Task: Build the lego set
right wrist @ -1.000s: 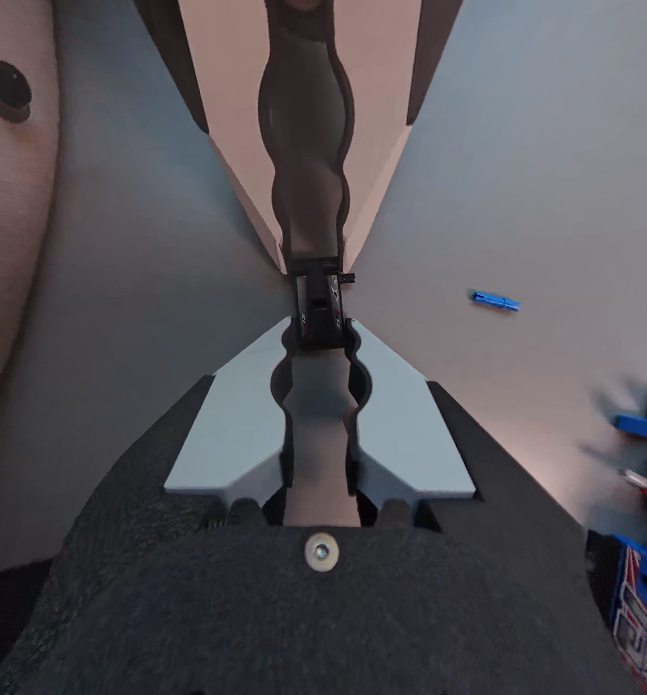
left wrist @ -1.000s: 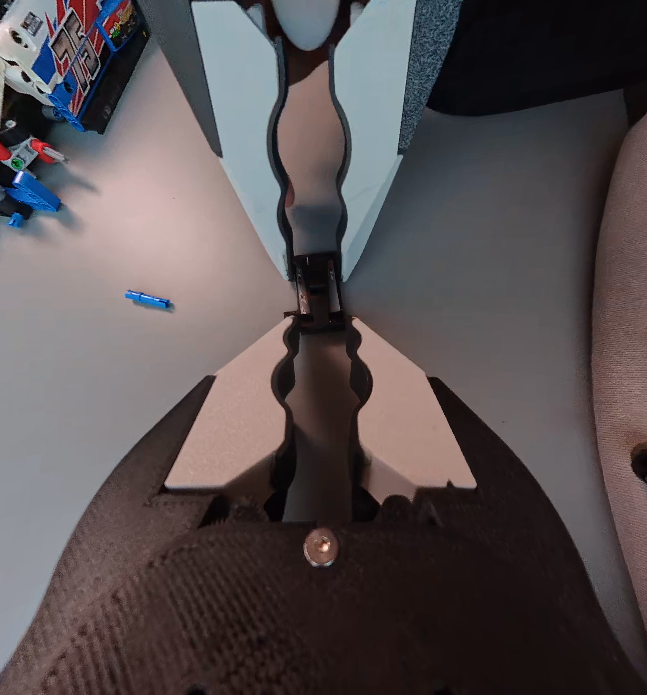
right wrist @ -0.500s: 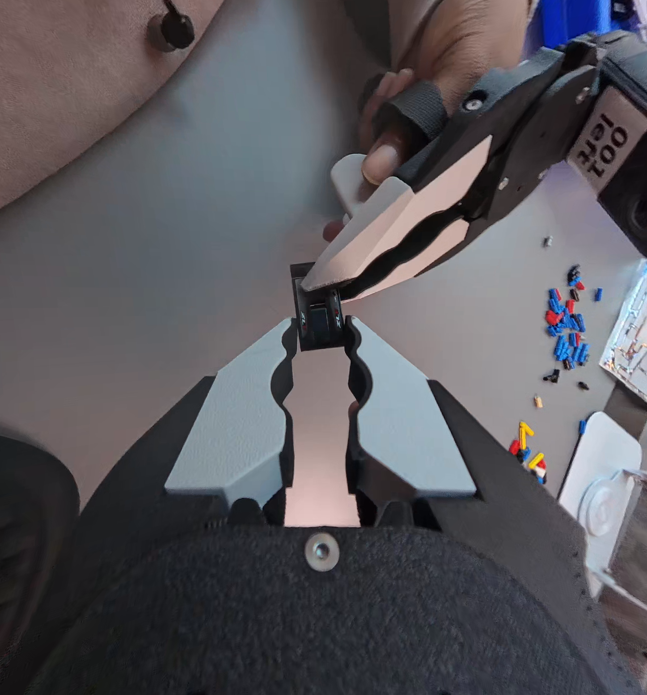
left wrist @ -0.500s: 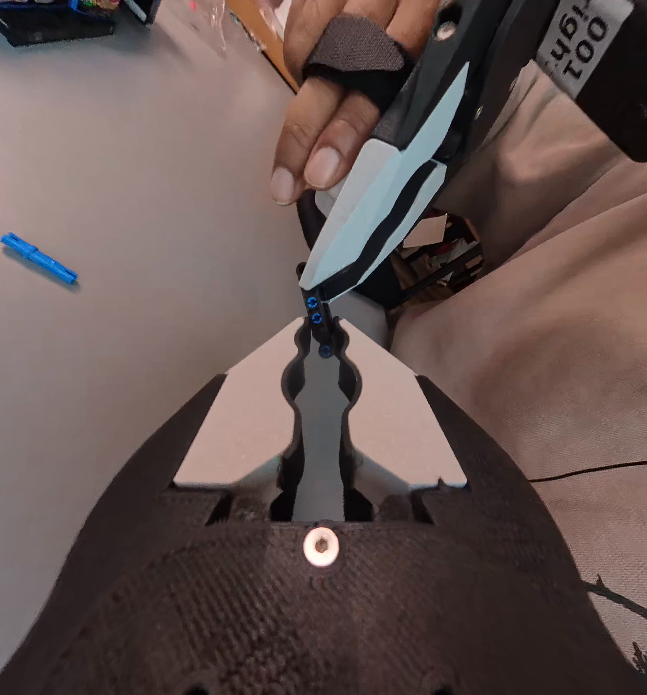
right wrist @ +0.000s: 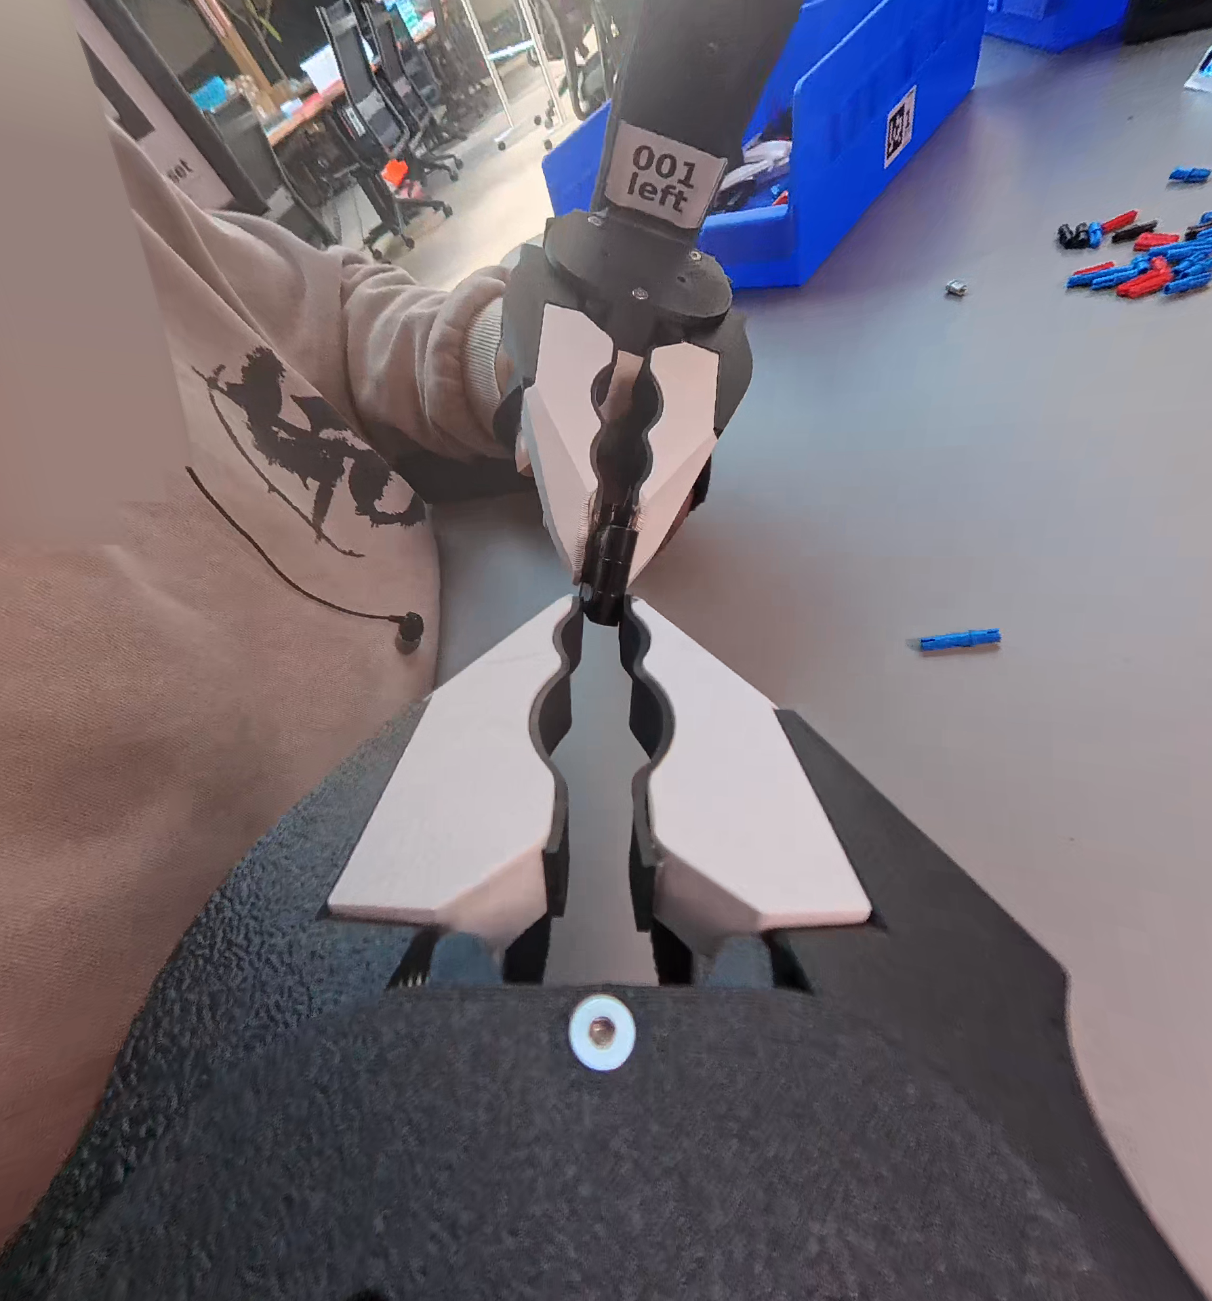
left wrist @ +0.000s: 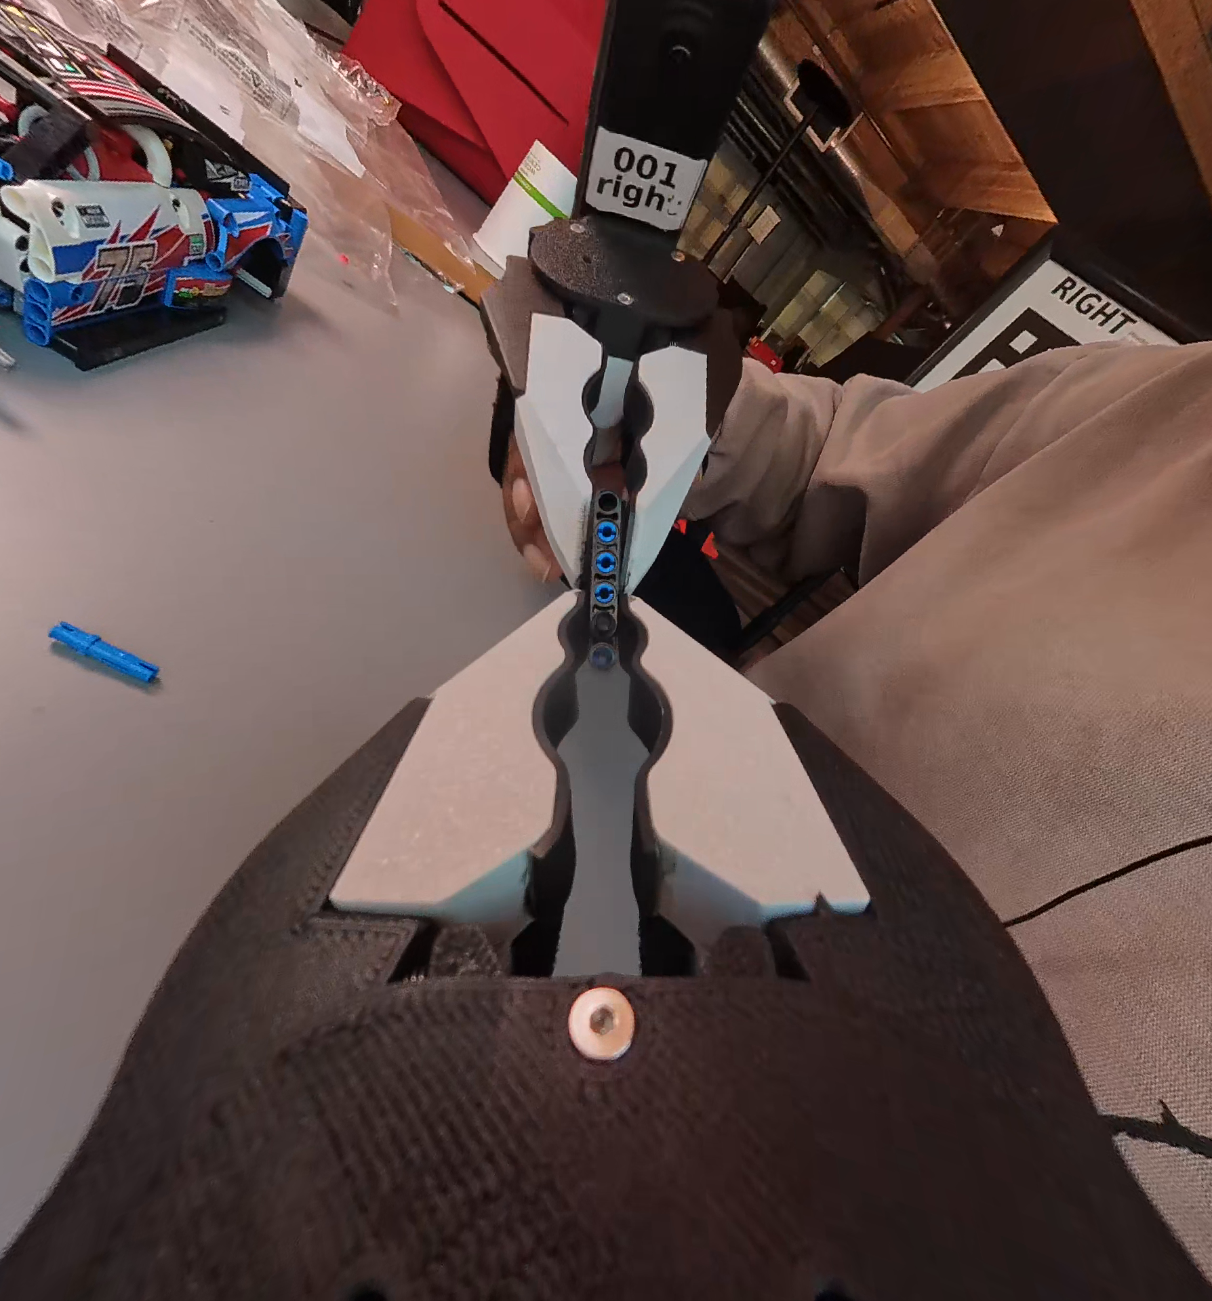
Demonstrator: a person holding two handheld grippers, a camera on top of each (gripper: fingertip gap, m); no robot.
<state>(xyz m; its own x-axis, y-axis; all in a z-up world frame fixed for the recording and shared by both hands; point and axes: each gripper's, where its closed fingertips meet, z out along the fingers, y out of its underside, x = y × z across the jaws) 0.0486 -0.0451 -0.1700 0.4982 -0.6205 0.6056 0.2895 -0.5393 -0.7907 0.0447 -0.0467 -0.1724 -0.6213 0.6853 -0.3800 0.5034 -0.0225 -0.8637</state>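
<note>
A short black lego beam (left wrist: 604, 563) with blue pins in its holes is held in the air between the two grippers, which face each other tip to tip. My left gripper (left wrist: 602, 607) is shut on its near end. My right gripper (left wrist: 604, 583) is shut on its far end. In the right wrist view the beam (right wrist: 610, 556) shows edge-on between my right gripper (right wrist: 602, 610) and my left gripper (right wrist: 607, 567). A loose blue pin (left wrist: 103, 652) lies on the grey table; it also shows in the right wrist view (right wrist: 959, 639).
A part-built red, white and blue lego car (left wrist: 124, 267) stands at the table's far left. A pile of blue, red and black pins (right wrist: 1166, 253) and a blue bin (right wrist: 835, 141) are farther off. The person's beige sleeve (left wrist: 1012, 563) is close by. My two grippers' fingertips are within a few centimetres of each other.
Both grippers have tilted up from facing the table and come level, still joined on the beam. The beam's holed side with the blue pins now faces the left wrist camera.
</note>
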